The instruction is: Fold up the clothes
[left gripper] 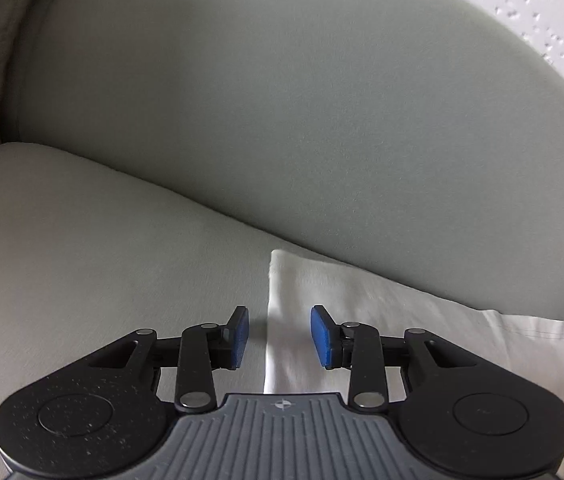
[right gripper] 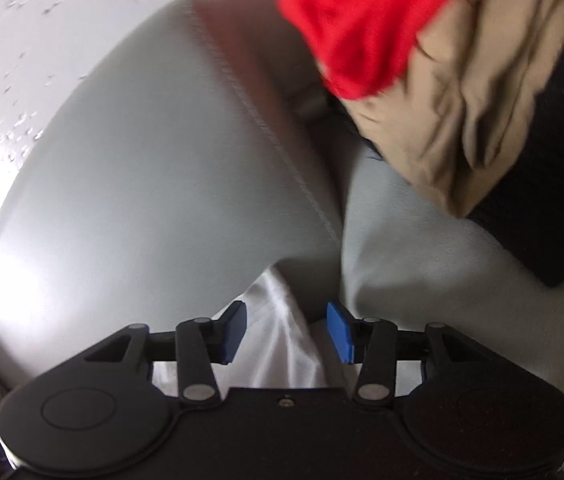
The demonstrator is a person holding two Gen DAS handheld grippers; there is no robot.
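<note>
A white garment (left gripper: 382, 320) lies flat on the grey sofa seat (left gripper: 102, 280), its left edge running between the blue pads of my left gripper (left gripper: 280, 338), which is open just above it. In the right wrist view the same white garment (right gripper: 282, 344) bunches up between the blue pads of my right gripper (right gripper: 287, 334), also open, with a fold of cloth rising in the gap. A red garment (right gripper: 358, 24) and a tan garment (right gripper: 474, 92) lie piled at the upper right, on the sofa beyond.
The grey sofa backrest (left gripper: 282, 100) rises right behind the white garment. A speckled white wall (left gripper: 542, 20) shows above it. A dark cushion or cloth (right gripper: 554, 208) sits under the tan garment at the right. A backrest seam (right gripper: 266, 132) runs diagonally.
</note>
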